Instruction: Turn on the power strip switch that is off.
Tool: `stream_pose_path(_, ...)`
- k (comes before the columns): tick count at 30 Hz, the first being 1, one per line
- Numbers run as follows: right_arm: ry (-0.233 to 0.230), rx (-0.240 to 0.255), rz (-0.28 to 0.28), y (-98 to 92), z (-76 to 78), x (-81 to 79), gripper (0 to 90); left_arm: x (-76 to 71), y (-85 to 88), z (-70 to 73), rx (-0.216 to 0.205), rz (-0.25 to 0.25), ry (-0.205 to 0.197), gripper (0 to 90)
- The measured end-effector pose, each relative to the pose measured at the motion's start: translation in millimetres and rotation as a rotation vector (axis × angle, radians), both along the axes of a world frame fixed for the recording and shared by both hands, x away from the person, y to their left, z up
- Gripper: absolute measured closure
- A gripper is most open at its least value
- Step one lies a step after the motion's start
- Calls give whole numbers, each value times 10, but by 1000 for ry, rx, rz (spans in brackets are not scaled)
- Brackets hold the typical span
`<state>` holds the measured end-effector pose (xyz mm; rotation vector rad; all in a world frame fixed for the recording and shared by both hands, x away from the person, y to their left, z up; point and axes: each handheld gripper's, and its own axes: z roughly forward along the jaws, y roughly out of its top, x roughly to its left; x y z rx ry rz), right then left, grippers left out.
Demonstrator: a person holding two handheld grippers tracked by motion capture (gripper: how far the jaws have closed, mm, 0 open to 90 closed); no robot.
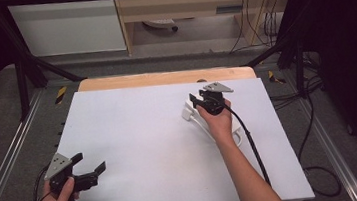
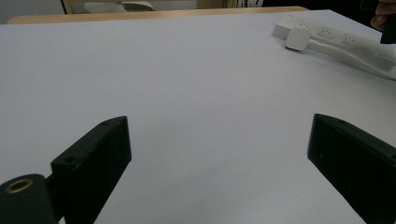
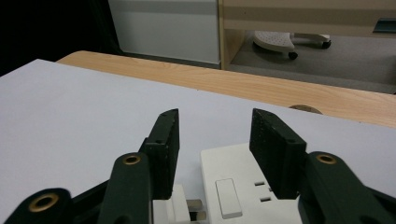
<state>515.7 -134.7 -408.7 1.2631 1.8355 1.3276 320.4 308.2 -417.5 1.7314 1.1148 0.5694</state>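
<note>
A white power strip (image 1: 189,113) lies on the white table top (image 1: 135,135) at the right, running back under the person's right hand. In the right gripper view its switch end (image 3: 233,186) sits low between the jaws, and a white plug (image 3: 180,205) with metal pins lies loose beside it, under the left jaw. My right gripper (image 1: 195,100) hovers over that end, open, with nothing held (image 3: 215,123). My left gripper (image 1: 91,161) is open near the front left corner, far from the strip (image 2: 336,39) and plug (image 2: 297,38); its jaws stand wide apart (image 2: 219,135).
A wooden table edge (image 1: 164,78) runs behind the white top. Beyond stand a white cabinet (image 1: 68,26) and a wooden shelf unit (image 1: 181,4). Black frame bars (image 1: 21,61) flank the table, and cables (image 1: 319,166) lie on the floor at the right.
</note>
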Motion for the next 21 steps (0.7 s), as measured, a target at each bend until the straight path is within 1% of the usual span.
stream_pose_path(1, 6, -5, -5, 33, -15, 9, 579, -1, -1, 0, 0, 0, 0, 63)
stream_pose_path(5, 11, -30, -4, 117, -47, 19, 636, -1, 2, 1, 0, -1, -2, 63)
stream_pose_path(6, 11, -30, -4, 117, -47, 19, 636, 0, 3, 2, 0, -1, -3, 63)
stream_pose_path(7, 7, -26, -6, 158, -54, 12, 672, -1, 6, 3, 0, -2, -3, 62)
stream_pose_path(8, 7, -26, -6, 158, -54, 12, 672, -2, 8, 3, 2, -2, -3, 62)
stream_pose_path(10, 2, -24, -8, 193, -71, 1, 699, -3, 9, 4, -1, -4, -3, 62)
stream_pose_path(15, 2, -30, -11, 217, -103, 0, 731, -4, 10, 7, 0, -5, -7, 62)
stream_pose_path(16, 4, -32, -16, 213, -115, 7, 756, -4, 10, 7, 1, -6, -7, 63)
stream_pose_path(19, 7, -33, -22, 205, -123, 17, 778, -3, 10, 6, -3, -6, -6, 62)
stream_pose_path(21, 20, -31, -38, 185, -136, 31, 805, -2, 11, 5, -3, -6, -6, 63)
